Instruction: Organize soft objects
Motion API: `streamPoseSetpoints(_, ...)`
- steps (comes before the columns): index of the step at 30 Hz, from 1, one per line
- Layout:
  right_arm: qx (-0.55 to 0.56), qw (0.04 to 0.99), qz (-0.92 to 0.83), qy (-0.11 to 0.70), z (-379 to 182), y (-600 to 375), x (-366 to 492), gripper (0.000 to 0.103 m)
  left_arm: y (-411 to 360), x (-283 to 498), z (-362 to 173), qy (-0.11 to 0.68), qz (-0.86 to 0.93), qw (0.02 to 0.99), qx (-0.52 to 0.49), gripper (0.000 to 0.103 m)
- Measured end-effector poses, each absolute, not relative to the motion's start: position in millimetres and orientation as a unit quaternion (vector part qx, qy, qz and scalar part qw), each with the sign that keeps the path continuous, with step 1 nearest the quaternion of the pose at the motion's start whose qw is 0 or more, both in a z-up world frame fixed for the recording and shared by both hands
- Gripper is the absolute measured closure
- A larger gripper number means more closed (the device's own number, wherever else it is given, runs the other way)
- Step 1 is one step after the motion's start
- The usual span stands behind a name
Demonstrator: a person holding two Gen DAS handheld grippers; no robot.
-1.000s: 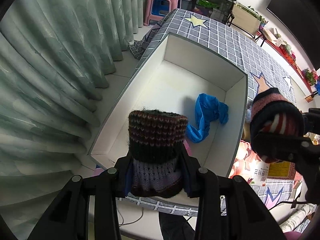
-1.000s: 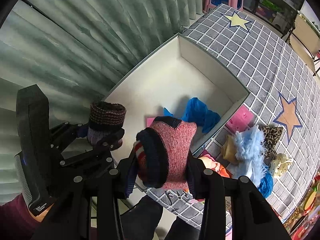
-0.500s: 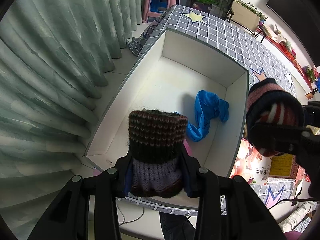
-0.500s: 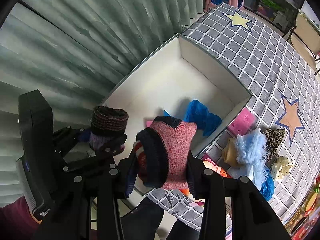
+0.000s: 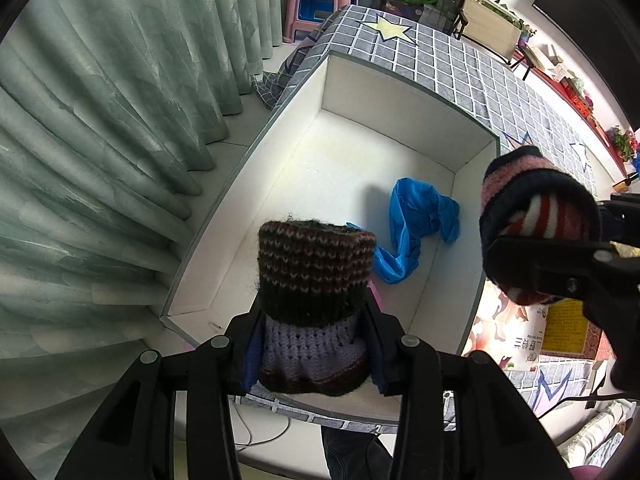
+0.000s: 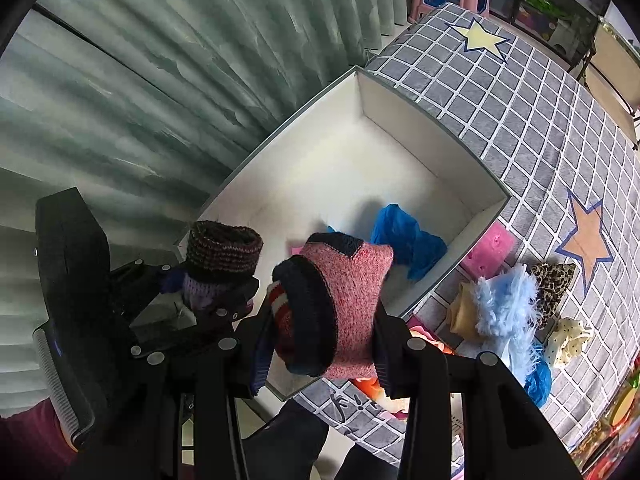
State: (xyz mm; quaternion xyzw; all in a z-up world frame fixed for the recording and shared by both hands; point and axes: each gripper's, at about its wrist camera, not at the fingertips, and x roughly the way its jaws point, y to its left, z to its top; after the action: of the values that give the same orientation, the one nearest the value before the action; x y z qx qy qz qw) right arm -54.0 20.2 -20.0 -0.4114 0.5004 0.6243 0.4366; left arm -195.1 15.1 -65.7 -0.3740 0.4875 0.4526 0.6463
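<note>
My left gripper (image 5: pixel 314 344) is shut on a brown and lilac knitted roll (image 5: pixel 314 280), held over the near end of a white box (image 5: pixel 408 92). My right gripper (image 6: pixel 322 344) is shut on a pink knitted roll (image 6: pixel 344 292) with navy cuff and red stripes, above the box's near right corner. The pink roll also shows in the left wrist view (image 5: pixel 536 216), and the brown roll in the right wrist view (image 6: pixel 222 256). A blue cloth (image 5: pixel 416 224) lies on the box floor, also seen in the right wrist view (image 6: pixel 404 236).
The box sits on a grey checked tablecloth (image 6: pixel 532 92) with stars. Right of the box lie a pink foam block (image 6: pixel 490 250), a fluffy light-blue item (image 6: pixel 504 312), a leopard-print piece (image 6: pixel 554 288) and a dotted cream cloth (image 6: pixel 570 338). Green curtains (image 5: pixel 100 128) hang left.
Both grippers, still holding their rolls, have moved slightly further over the box; the pink roll has drifted left towards the box's right wall.
</note>
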Motion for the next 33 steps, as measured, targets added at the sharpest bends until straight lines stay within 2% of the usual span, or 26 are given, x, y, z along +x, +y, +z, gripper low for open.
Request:
streamPoseSetpoints(5, -0.407, 0.435, 0.625, 0.505, -20, 22, -53, 0.057, 14, -194, -64, 0.486, 0.455, 0.647, -0.371, 0.051)
streamPoseSetpoints(6, -0.406, 0.434, 0.624, 0.507, -21, 23, -53, 0.053, 14, -194, -63, 0.485, 0.456, 0.648, -0.369, 0.051)
streamPoseSetpoints(9, -0.402, 0.436, 0.624, 0.509, -20, 23, -51, 0.046, 14, -194, -62, 0.483, 0.459, 0.65, -0.367, 0.032)
streamPoseSetpoints(11, -0.4, 0.438, 0.624, 0.509, -20, 23, -50, 0.037, 14, -194, -61, 0.48, 0.458, 0.652, -0.367, 0.024)
streamPoseSetpoints(12, -0.399, 0.439, 0.624, 0.509, -20, 24, -49, 0.024, 15, -193, -60, 0.479, 0.46, 0.652, -0.366, 0.023)
streamPoseSetpoints(13, -0.397, 0.44, 0.624, 0.51, -19, 23, -49, 0.017, 15, -193, -60, 0.477, 0.461, 0.653, -0.366, 0.02)
streamPoseSetpoints(14, -0.394, 0.442, 0.624, 0.51, -18, 23, -48, 0.017, 16, -193, -61, 0.479, 0.462, 0.65, -0.367, 0.015)
streamPoseSetpoints(16, -0.395, 0.445, 0.621, 0.51, -19, 23, -47, 0.016, 16, -192, -62, 0.481, 0.467, 0.643, -0.37, 0.013)
streamPoseSetpoints(17, -0.398, 0.445, 0.618, 0.511, -19, 23, -47, 0.013, 17, -194, -63, 0.479, 0.466, 0.642, -0.376, 0.013)
streamPoseSetpoints(18, -0.399, 0.445, 0.616, 0.513, -20, 23, -46, 0.001, 17, -194, -64, 0.479, 0.465, 0.64, -0.38, 0.013)
streamPoseSetpoints(33, -0.382, 0.459, 0.605, 0.527, -17, 18, -33, 0.0, 14, -189, -63, 0.485, 0.458, 0.64, -0.382, 0.013)
